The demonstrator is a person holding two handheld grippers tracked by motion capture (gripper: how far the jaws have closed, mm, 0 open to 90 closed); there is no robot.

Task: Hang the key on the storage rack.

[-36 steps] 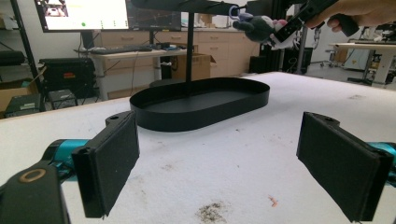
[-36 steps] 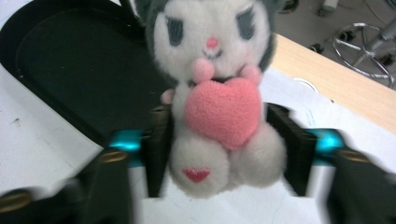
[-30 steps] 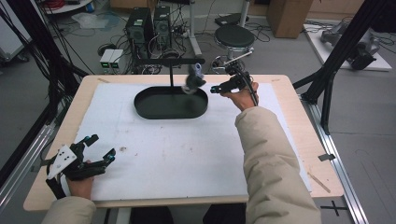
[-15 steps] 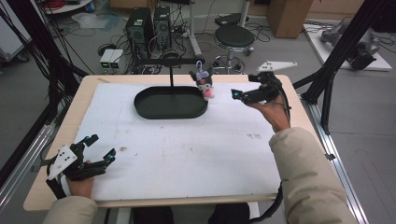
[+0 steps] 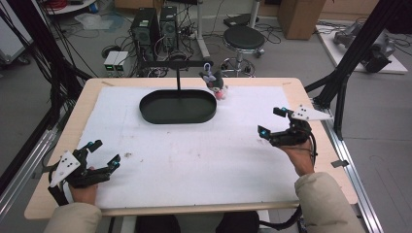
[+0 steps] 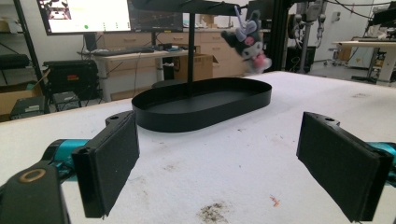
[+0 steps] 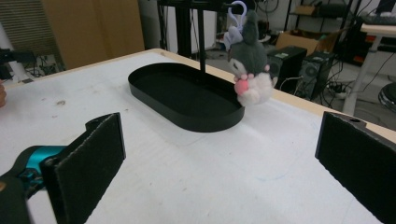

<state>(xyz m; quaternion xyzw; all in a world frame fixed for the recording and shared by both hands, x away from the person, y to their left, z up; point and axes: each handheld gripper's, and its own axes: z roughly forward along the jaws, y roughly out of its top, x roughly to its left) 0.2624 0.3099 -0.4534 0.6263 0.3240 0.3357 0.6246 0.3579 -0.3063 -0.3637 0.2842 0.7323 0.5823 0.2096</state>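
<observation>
Hanging from the black stand's arm [image 5: 192, 64] by its lilac loop, the small grey-and-pink plush keychain [image 5: 214, 80] is seen beside the black oval tray [image 5: 178, 106]. Looks done: both the left gripper [image 5: 103, 154] and right gripper [image 5: 270, 121] are held wide apart, nothing gripped.

The left gripper [image 5: 101, 156] sits low at the near left corner, its jaws spread wide and empty, pointing forward and a little to the right. The left hand [image 5: 82, 191] grips it from behind, with a beige sleeve [image 5: 73, 221] coming in from the bottom edge. The right gripper [image 5: 272, 121] is held at the right side, its jaws also wide apart with nothing between them, aimed forward and to the left. The right hand [image 5: 300, 158] holds it from below, wrist bent, with the right forearm [image 5: 325, 204] in a beige sleeve rising from the bottom right. In the left gripper view both black pads [image 6: 109, 168] stand well apart; likewise the pads [image 7: 88, 163] in the right gripper view.
</observation>
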